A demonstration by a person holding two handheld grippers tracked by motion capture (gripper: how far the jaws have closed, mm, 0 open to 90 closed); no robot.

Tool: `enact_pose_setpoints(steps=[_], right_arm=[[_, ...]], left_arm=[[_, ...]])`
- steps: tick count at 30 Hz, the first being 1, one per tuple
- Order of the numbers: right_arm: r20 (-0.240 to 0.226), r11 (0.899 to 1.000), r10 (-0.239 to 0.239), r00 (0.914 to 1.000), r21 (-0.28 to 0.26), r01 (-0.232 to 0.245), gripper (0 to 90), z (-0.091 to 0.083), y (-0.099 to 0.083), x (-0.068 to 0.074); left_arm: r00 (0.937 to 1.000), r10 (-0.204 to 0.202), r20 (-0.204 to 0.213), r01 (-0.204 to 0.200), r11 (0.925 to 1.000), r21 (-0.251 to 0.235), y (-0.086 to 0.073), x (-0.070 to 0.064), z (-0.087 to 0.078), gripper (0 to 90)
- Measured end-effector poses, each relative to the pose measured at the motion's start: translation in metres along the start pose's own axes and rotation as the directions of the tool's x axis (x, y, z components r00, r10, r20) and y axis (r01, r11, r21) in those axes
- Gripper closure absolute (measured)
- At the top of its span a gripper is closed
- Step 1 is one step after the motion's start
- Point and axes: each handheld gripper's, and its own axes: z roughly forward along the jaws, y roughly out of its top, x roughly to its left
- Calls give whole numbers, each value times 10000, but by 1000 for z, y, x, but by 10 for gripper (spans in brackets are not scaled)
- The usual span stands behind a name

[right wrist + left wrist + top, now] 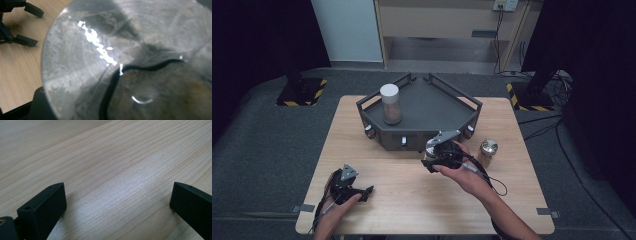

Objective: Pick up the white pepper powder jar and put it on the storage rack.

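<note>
The left gripper point(362, 192) rests low on the wooden table point(412, 195) near the person's edge, jaws spread wide over bare wood and holding nothing — parked, I judge, out of the working hand's way; further right a white-capped jar point(390, 103) stands upright on the dark tray point(437, 107), at its left side; the right gripper point(430, 159) hangs just in front of that tray, clamped around a shiny metal cylinder point(105, 50) held close to its camera — lifted clear, probably for carrying; another metal canister point(487, 151) stands on the table just beside that hand.
</note>
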Motion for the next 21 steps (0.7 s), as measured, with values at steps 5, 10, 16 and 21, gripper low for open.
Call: enact_pose_setpoints(steps=[5,10,16,21], right_arm=[[115,10000,-2,9999,83,1,308,-1,8,-3],[173,9999,-111,9998,13,111,308,-5,15,-5],[246,9997,-235,9994,7,235,308,-10,22,-5],[301,9997,-249,9992,-14,250,308,-14,26,-6]], left_arm=[[10000,-8,-14,8,10000,-9,0,0,0,0],[10000,-16,-18,16,10000,-11,0,-1,0,0],[10000,-17,-30,17,10000,-11,0,-1,0,0],[10000,-24,-46,24,10000,-11,0,-1,0,0]])
